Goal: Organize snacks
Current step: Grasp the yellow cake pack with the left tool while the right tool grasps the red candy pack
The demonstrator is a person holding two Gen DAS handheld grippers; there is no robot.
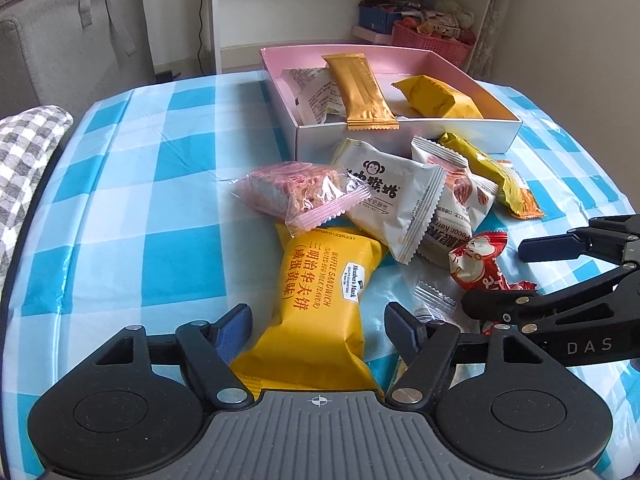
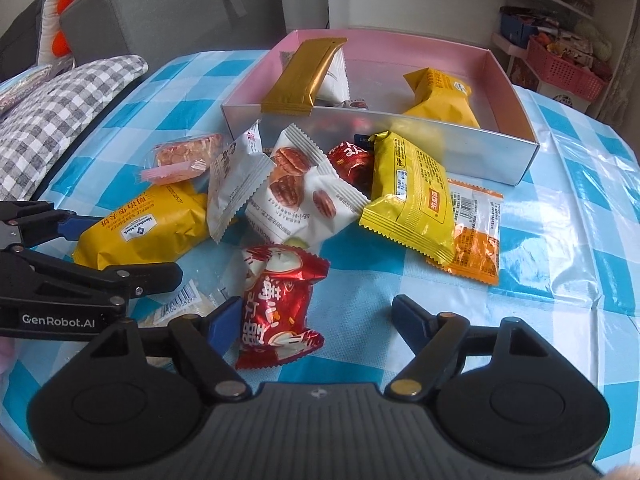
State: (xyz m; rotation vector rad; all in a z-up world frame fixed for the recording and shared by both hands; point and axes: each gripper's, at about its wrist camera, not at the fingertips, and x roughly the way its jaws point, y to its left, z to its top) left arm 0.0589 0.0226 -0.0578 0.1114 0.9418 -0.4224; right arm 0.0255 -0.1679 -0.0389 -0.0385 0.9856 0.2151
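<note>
Left claw [image 1: 318, 322] straddled the yellow waffle sandwich pack [image 1: 316, 304], jaws part-open, not yet pinching; right claw [image 2: 316, 322] likewise around the red snack packet [image 2: 280, 308]. Pink box [image 1: 404, 134] sat at 12 o'clock. Risk: slick, puffy wrappers could slip out; claws close enough to collide.
</note>
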